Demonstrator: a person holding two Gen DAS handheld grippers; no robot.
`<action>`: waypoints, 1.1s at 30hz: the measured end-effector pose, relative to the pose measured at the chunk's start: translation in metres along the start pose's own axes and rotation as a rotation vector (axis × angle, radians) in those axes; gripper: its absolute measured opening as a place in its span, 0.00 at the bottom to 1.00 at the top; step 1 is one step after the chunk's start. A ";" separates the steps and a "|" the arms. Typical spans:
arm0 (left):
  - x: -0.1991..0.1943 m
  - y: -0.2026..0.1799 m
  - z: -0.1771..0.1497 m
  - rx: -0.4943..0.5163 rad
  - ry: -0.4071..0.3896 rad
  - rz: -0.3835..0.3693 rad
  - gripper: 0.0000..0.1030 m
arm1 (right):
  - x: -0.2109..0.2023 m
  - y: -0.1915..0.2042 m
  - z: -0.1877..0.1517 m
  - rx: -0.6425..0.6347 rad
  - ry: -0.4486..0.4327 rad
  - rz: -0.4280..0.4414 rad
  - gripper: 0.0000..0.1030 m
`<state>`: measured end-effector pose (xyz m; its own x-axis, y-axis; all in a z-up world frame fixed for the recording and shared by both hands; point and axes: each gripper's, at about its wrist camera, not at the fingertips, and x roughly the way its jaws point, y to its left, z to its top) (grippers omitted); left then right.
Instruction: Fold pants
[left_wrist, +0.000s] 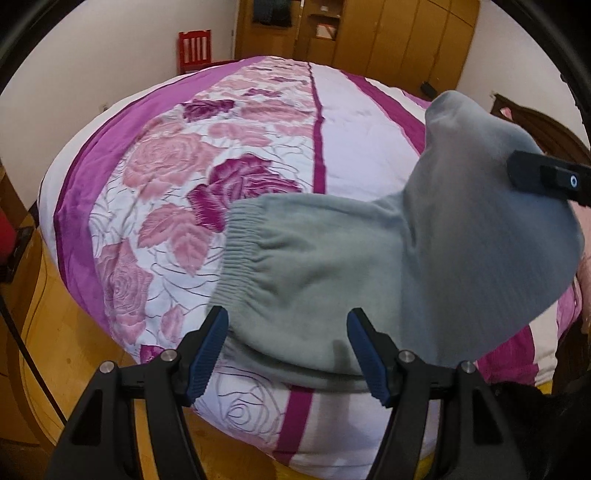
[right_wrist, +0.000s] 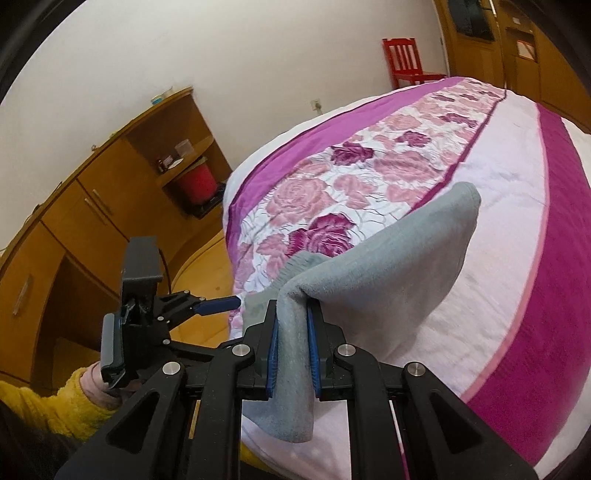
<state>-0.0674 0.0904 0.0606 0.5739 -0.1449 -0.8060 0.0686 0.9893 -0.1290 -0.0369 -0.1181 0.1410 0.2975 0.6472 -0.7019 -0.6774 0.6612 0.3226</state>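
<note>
Draping off the bed (left_wrist: 332, 147), grey fleece pants (left_wrist: 332, 258) (elastic waistband) sit pinched in right gripper (right_wrist: 291, 354) jaws; left gripper (left_wrist: 288, 343) jaws wide

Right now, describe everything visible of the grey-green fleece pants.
The grey-green fleece pants look soft and fuzzy, with a ribbed, gathered elastic band at one end. They lie partly on the floral pink and purple bedspread near its edge. The right gripper is shut on a bunched fold, lifting one part into a raised peak. The left gripper stands open astride the lower edge, not pressing it.
</note>
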 end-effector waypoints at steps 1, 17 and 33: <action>0.000 0.003 0.000 -0.007 -0.004 0.003 0.68 | 0.002 0.002 0.001 -0.007 0.004 0.005 0.14; 0.020 0.035 -0.010 -0.102 -0.004 -0.057 0.57 | 0.049 0.024 0.030 -0.028 0.076 0.078 0.14; 0.004 0.066 -0.022 -0.186 -0.033 -0.033 0.57 | 0.137 0.040 0.031 -0.024 0.212 0.100 0.14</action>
<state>-0.0784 0.1544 0.0365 0.6003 -0.1739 -0.7806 -0.0621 0.9630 -0.2623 -0.0023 0.0091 0.0779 0.0823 0.6132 -0.7856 -0.7131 0.5869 0.3834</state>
